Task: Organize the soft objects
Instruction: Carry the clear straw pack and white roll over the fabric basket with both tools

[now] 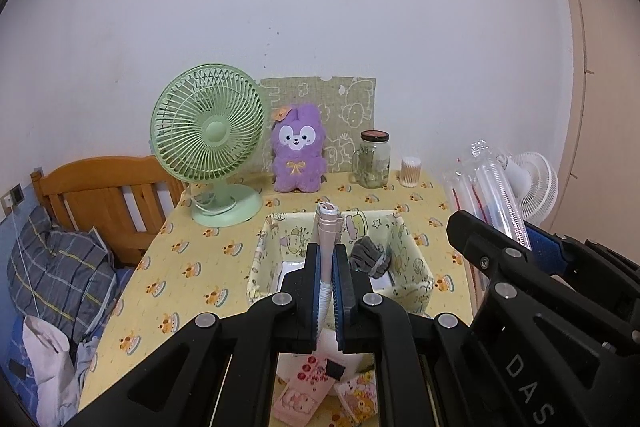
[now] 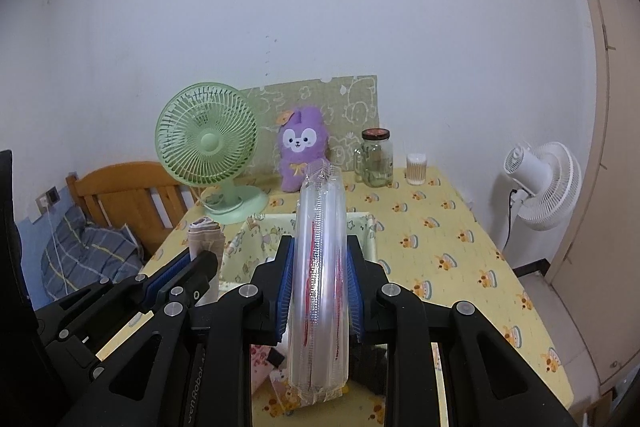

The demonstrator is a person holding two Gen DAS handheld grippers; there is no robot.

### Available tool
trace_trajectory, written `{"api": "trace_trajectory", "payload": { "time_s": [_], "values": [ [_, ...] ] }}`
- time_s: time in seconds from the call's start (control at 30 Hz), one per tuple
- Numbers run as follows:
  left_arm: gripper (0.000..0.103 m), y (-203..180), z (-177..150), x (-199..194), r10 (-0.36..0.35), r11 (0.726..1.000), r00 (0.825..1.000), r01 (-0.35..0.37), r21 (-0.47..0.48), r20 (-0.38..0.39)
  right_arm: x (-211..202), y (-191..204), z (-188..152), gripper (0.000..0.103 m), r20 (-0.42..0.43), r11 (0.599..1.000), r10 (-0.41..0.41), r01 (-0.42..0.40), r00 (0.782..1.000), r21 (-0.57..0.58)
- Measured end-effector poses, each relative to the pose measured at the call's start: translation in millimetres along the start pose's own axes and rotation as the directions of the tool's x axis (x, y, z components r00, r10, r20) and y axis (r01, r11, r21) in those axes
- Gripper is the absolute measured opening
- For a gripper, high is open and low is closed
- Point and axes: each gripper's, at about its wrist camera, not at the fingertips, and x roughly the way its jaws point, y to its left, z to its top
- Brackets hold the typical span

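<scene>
My left gripper (image 1: 331,247) is shut on a rolled pink-beige cloth (image 1: 329,223), held upright over the near left part of a fabric storage basket (image 1: 416,263). A grey rolled cloth (image 1: 370,255) lies inside the basket. My right gripper (image 2: 320,247) is shut on a clear plastic packet with red lines (image 2: 320,267), held upright above the table in front of the basket (image 2: 256,227). The packet also shows at the right of the left wrist view (image 1: 490,187). The left gripper and its cloth (image 2: 204,233) show at the left of the right wrist view.
On the yellow tablecloth (image 1: 192,267) stand a green fan (image 1: 208,139), a purple plush (image 1: 298,149), a glass jar (image 1: 374,159) and a cotton swab box (image 1: 411,171). A white floor fan (image 2: 544,183) stands at the right. A wooden bed (image 1: 104,195) is at the left. Cards (image 1: 300,395) lie near.
</scene>
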Motion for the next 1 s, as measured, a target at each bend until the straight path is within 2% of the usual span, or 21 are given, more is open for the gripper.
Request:
{"api": "trace_trajectory", "payload": {
  "time_s": [1.0],
  "values": [
    [0.003, 9, 28, 86, -0.001, 1.0, 1.0, 0.001, 0.015, -0.02, 88, -8, 26, 0.027, -0.038, 1.0, -0.004, 0.005, 0.999, 0.011]
  ]
}}
